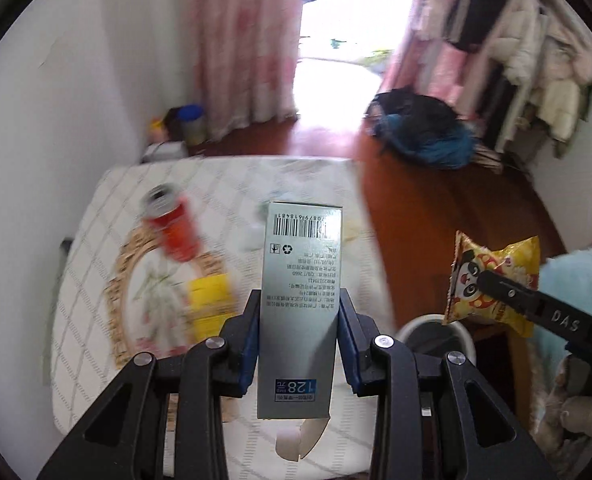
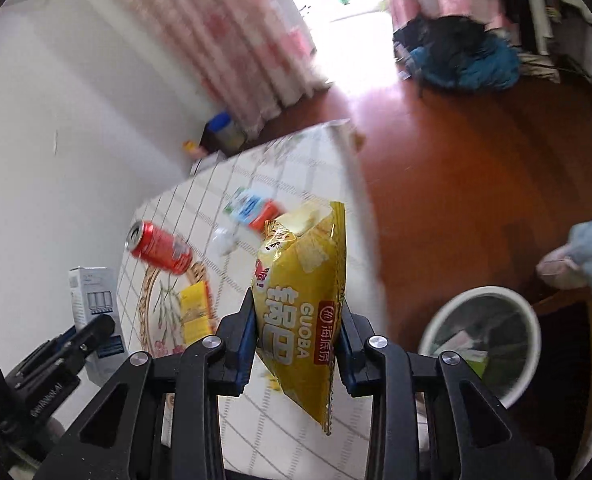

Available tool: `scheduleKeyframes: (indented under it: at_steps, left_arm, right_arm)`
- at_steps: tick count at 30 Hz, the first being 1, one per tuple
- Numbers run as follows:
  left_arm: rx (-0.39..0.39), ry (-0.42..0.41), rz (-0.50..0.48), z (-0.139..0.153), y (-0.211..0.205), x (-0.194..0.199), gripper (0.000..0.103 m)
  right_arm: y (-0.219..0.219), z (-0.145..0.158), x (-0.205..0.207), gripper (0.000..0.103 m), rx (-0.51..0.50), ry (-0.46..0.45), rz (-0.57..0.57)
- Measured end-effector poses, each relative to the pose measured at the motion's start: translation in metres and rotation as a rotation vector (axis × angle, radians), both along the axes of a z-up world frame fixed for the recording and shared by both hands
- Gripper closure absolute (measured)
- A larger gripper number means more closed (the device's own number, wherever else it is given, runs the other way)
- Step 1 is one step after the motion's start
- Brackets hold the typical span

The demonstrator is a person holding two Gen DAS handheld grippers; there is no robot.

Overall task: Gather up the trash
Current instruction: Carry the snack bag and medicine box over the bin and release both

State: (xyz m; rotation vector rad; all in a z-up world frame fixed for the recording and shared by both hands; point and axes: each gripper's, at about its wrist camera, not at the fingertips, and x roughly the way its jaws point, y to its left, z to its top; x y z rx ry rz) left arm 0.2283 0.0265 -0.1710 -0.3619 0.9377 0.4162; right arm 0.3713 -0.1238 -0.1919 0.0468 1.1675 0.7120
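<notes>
Beside the table, white bin (image 2: pixel 532 320) holding scraps, left tongs (image 1: pixel 300 312) clamping grey box (image 1: pixel 300 300), right tongs (image 2: pixel 298 316) clamping snack bag (image 2: pixel 304 304)

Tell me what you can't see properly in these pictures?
- Left wrist view: the red can and yellow box are motion-blurred; labels unreadable.
- Left wrist view: the bin is mostly hidden behind the snack bag.
- Right wrist view: the bin's contents are blurred.
</notes>
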Motion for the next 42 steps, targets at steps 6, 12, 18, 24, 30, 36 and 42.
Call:
scheduleKeyframes:
  at_steps: [6,12,18,24,30,36,42]
  left_arm:
    - [-0.033,-0.035,-0.155,0.011,-0.066,0.041,0.072]
    - [-0.090,0.007,-0.273,-0.014,-0.127,0.081,0.072]
    - [-0.201,0.125,-0.356,-0.073,-0.169,0.120,0.072]
    - [-0.304,0.264,-0.391,-0.140,-0.190,0.150,0.072]
    - [-0.405,0.340,-0.400,-0.177,-0.194,0.169,0.071]
    - [-0.384,0.354,-0.384,-0.184,-0.188,0.172,0.052]
    - [-0.344,0.325,-0.362,-0.173,-0.180,0.165,0.025]
  right_arm:
    - [-0.097,0.027,0.014,0.068,0.004,-0.046,-0.124]
    - [-0.180,0.018,0.030,0.068,-0.036,-0.041,-0.239]
    - [-0.238,-0.032,0.043,0.068,-0.096,0.036,-0.315]
    - [-0.260,-0.108,0.054,0.068,-0.171,0.150,-0.346]
    - [-0.265,-0.162,0.062,0.068,-0.224,0.219,-0.344]
    - [-0.251,-0.190,0.072,0.066,-0.256,0.238,-0.338]
    - [-0.240,-0.188,0.075,0.031,-0.294,0.232,-0.340]
